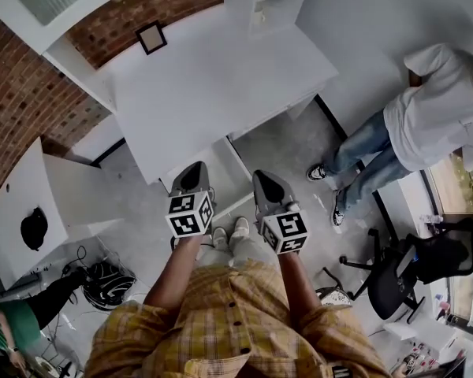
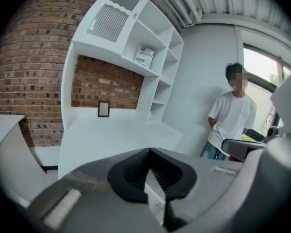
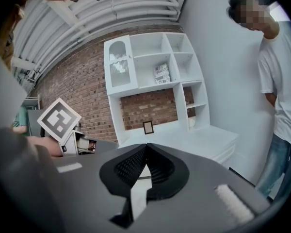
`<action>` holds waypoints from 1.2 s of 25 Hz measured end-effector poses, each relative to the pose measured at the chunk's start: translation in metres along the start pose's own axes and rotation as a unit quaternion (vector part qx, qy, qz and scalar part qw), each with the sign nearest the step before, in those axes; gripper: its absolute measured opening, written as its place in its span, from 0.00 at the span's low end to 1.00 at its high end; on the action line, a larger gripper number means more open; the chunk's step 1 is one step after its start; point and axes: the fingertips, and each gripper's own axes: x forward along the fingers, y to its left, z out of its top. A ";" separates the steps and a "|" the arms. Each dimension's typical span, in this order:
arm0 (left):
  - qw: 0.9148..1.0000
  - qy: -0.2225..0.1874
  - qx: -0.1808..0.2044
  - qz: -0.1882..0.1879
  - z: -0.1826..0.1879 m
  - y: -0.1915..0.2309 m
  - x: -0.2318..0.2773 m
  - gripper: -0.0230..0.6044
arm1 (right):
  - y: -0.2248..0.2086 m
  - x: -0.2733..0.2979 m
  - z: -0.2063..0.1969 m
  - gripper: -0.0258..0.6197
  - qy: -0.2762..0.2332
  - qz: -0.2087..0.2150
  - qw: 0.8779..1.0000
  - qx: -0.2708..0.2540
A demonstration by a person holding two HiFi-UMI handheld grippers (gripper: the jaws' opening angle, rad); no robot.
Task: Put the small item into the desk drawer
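Hovering side by side over the front edge of the white desk (image 1: 213, 77), both tongs point away from the person in the yellow plaid shirt (image 1: 221, 321) who holds them. The left tongs (image 1: 191, 178) are pressed together: in the left gripper view the black ribbed pads meet at their tips with nothing between them. The right tongs (image 1: 268, 183) are likewise pressed together at the tips and carry nothing. Each bears its marker cube (image 1: 190, 213) just above the wrist.

Neither pair pinches the small item, and I cannot tell from any view where it lies. The one small thing on the desk is a dark-framed picture (image 1: 150, 37), standing upright at the back against the brick wall (image 1: 16, 93). Stacked drawer fronts (image 3: 231, 152) show at the desk's right end in the right gripper view, and they look pushed in.

Above the desk rises a white shelf unit (image 3: 155, 62), with a book (image 3: 161, 73) leaning in one open compartment. A second person in a white T-shirt and jeans (image 1: 433, 116) stands to the right of the desk, near a black office chair (image 1: 394, 278). To the left is a lower white table (image 1: 16, 203) with a black object (image 1: 33, 228) on it. The holder's pale shoes (image 1: 229, 235) show on the grey floor between the two tongs.
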 end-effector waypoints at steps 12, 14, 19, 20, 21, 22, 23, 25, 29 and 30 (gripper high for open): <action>0.994 -0.100 0.038 -0.037 0.075 -0.033 -0.054 0.04 | 0.010 -0.014 0.065 0.03 -0.060 -0.003 0.998 -0.008; 0.992 -0.113 0.045 -0.042 0.083 -0.036 -0.059 0.04 | 0.012 -0.014 0.074 0.03 -0.069 0.000 0.998 -0.012; 0.987 -0.139 0.055 -0.053 0.099 -0.043 -0.071 0.04 | 0.017 -0.016 0.094 0.03 -0.089 0.002 0.996 -0.021; 0.987 -0.143 0.056 -0.055 0.102 -0.044 -0.073 0.04 | 0.017 -0.016 0.098 0.03 -0.092 0.001 0.996 -0.022; 0.986 -0.149 0.058 -0.057 0.105 -0.045 -0.075 0.04 | 0.018 -0.017 0.101 0.03 -0.095 0.001 0.995 -0.024; 0.984 -0.154 0.060 -0.059 0.109 -0.046 -0.077 0.04 | 0.018 -0.016 0.103 0.03 -0.098 0.001 0.995 -0.025; 0.983 -0.158 0.063 -0.061 0.112 -0.047 -0.078 0.04 | 0.018 -0.016 0.106 0.03 -0.101 0.001 0.995 -0.026; 0.982 -0.165 0.068 -0.064 0.116 -0.051 -0.082 0.04 | 0.018 -0.017 0.110 0.03 -0.105 0.001 0.994 -0.029; 0.978 -0.180 0.077 -0.068 0.125 -0.055 -0.089 0.04 | 0.021 -0.019 0.121 0.03 -0.120 0.003 0.992 -0.037; 0.977 -0.184 0.080 -0.069 0.126 -0.056 -0.091 0.04 | 0.021 -0.020 0.123 0.03 -0.123 0.003 0.992 -0.038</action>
